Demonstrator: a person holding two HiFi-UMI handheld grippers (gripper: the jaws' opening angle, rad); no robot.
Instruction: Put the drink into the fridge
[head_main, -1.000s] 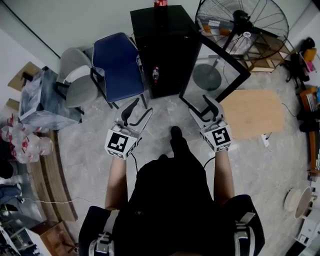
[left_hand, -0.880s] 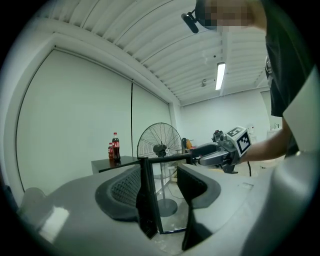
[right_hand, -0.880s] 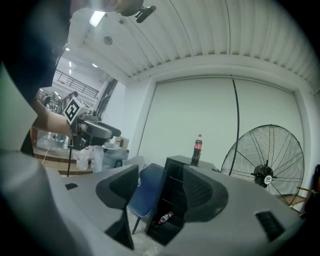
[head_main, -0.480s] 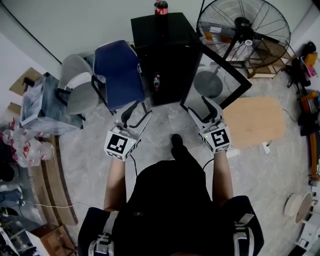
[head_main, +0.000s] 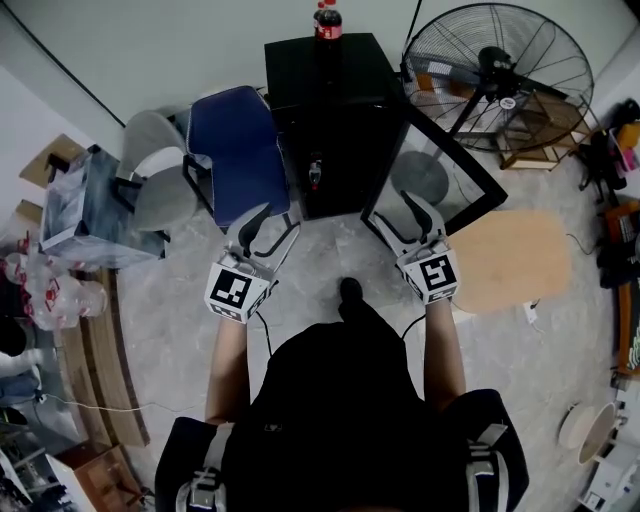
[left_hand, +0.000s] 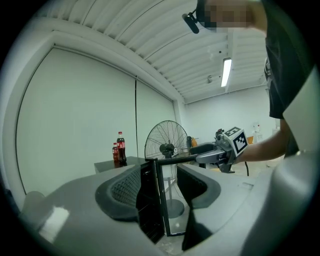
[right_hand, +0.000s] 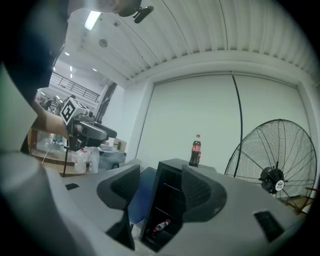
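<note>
A black fridge (head_main: 330, 100) stands at the top middle with its glass door (head_main: 445, 165) swung open to the right. Two cola bottles (head_main: 327, 18) stand on its top. Another bottle (head_main: 315, 172) lies inside on a low shelf, also visible in the right gripper view (right_hand: 161, 226). My left gripper (head_main: 281, 216) is open and empty, just short of the fridge's front left. My right gripper (head_main: 390, 208) is open by the door's lower edge; its jaws have just been closing a little with nothing between them. In the left gripper view the door's edge (left_hand: 161, 200) shows between the jaws.
A blue chair (head_main: 240, 150) and a grey chair (head_main: 160, 175) stand left of the fridge. A large floor fan (head_main: 500, 70) is at the right. A wooden board (head_main: 510, 255) lies on the floor. Plastic-wrapped goods (head_main: 85, 205) sit at the left.
Both grippers have moved forward toward the fridge, and the fridge now appears closer. Nothing was picked up or let go.
</note>
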